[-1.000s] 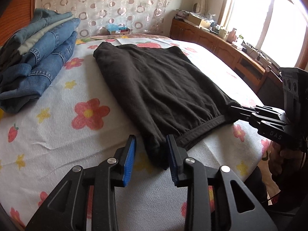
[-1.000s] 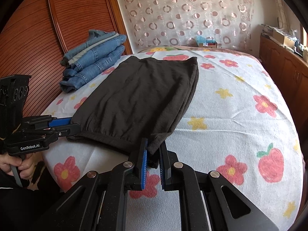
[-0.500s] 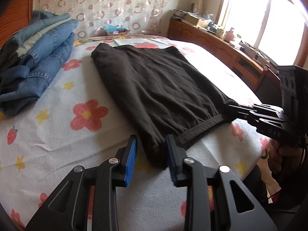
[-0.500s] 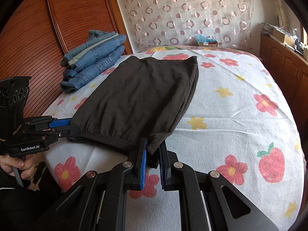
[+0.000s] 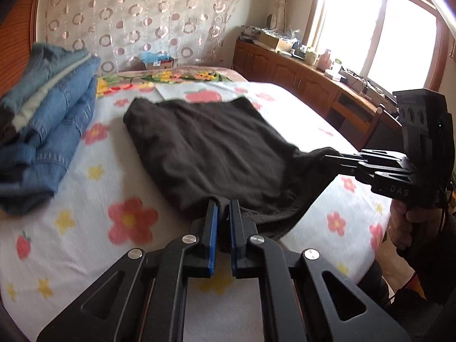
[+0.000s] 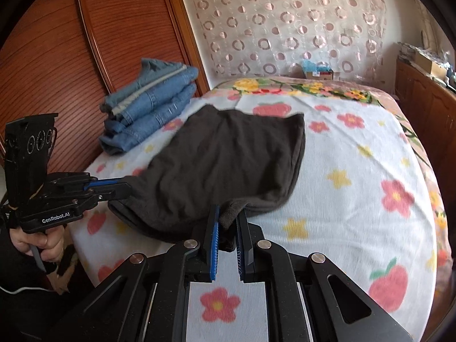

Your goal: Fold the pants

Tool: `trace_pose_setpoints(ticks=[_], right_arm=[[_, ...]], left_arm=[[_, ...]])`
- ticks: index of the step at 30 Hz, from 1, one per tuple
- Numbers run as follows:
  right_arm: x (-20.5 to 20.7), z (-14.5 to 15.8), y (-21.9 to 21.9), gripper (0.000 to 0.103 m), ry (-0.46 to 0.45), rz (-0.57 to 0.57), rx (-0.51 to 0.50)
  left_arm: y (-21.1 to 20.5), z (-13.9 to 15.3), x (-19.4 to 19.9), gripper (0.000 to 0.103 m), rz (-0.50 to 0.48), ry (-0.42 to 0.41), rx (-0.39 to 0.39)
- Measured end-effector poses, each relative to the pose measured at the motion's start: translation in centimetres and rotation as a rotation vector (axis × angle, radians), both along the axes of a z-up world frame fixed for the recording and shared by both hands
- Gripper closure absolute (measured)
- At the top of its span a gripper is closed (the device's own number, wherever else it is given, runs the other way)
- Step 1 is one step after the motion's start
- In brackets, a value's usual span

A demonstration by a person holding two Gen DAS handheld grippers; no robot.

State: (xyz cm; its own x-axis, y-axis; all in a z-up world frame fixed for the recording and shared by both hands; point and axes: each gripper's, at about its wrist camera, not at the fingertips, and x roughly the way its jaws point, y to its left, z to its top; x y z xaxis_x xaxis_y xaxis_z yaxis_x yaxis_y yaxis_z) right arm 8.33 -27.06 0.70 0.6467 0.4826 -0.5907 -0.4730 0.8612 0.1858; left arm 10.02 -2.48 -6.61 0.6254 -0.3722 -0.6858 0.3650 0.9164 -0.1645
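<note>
Left tool [image 5: 221, 213]: blue pads clamped on near left corner of dark pants [image 5: 211, 148]; jaws just closed, cloth between them. Right tool [image 6: 228, 222]: pads clamped on near right corner, thick bunched hem pinched between.

Pants: soft knit, limp, probably light; sags between the two held corners, near edge raised off bed [image 5: 94, 199]. No stiffness expected, so likely to drape and crease wherever unsupported. Not slippery by look; ribbed pads should hold. Best hold judged at the two near corners on the thicker hem band, as now, kept taut to stop the middle drooping.

Position: pants already folded lengthwise, lying flat on flowered bed cover, stretching straight away from both tools; far end resting on bed.

Beyond, at left by wooden headboard [image 6: 57, 57]: stack of folded jeans [image 5: 42, 131], apart from pants.
</note>
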Motion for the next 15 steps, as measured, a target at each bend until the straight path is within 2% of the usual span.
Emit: trace_pose_setpoints(ticks=[7, 15], right_arm=[[3.9, 0.8, 0.3, 0.093, -0.02, 0.0, 0.027], [9.7, 0.8, 1.5, 0.093, -0.027, 0.003, 0.011]], left_arm=[[0.8, 2.0, 4.1, 0.095, 0.016, -0.028, -0.019], [1.1, 2.6, 9.6, 0.095, 0.022, -0.05, 0.031]])
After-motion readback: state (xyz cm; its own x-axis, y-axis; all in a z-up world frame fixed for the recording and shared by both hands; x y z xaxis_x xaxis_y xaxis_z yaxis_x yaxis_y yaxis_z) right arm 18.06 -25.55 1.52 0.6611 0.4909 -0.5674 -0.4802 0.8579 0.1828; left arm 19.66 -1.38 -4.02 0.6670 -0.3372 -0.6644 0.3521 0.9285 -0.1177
